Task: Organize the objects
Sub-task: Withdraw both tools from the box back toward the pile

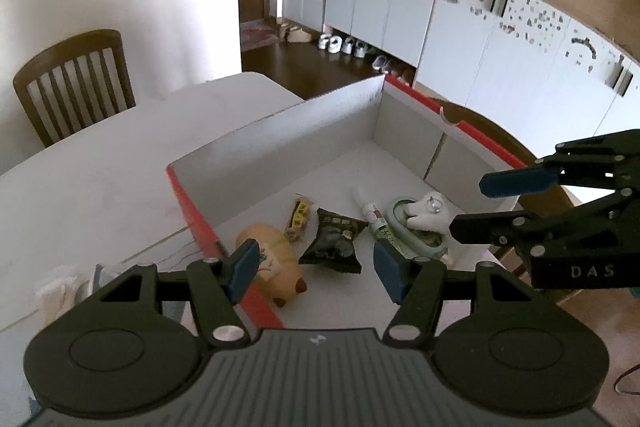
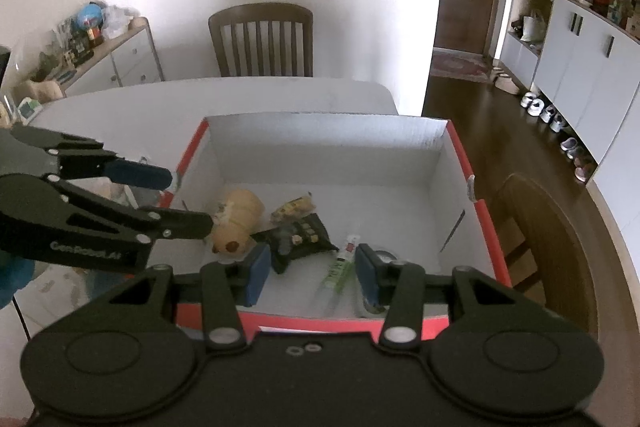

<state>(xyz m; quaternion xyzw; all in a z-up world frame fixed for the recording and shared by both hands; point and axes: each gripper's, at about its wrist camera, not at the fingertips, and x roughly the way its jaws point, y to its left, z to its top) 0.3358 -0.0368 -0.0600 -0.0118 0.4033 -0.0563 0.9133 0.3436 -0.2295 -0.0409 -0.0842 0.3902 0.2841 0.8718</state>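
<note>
White cardboard forms the box [image 1: 280, 131], red along its rim, which sits on the pale table [image 1: 80, 187] and holds all the task's things near its close wall. Going left to right in the left wrist view: a tan plush toy [image 1: 276, 259] by the left wall, a yellow snack packet [image 1: 299, 219], a black snack bag [image 1: 334, 243], a slim tube [image 1: 376, 219] and a white tooth-shaped plush [image 1: 428, 215] on a grey-green dish [image 1: 416, 235]. The tube's long axis runs from the near wall toward the far wall, tilted a little. Only this view shows the tooth plush; in the right wrist view the dish is mostly hidden behind a pad [image 2: 366, 275].

The left gripper [image 1: 316, 267] has its jaws spread over the box, holding nothing; the right gripper [image 2: 308, 273] is likewise spread and empty. "DAS" reads on the right gripper's body, "GenRobot.AI" on the left's. Packet printing is too blurred to read.
</note>
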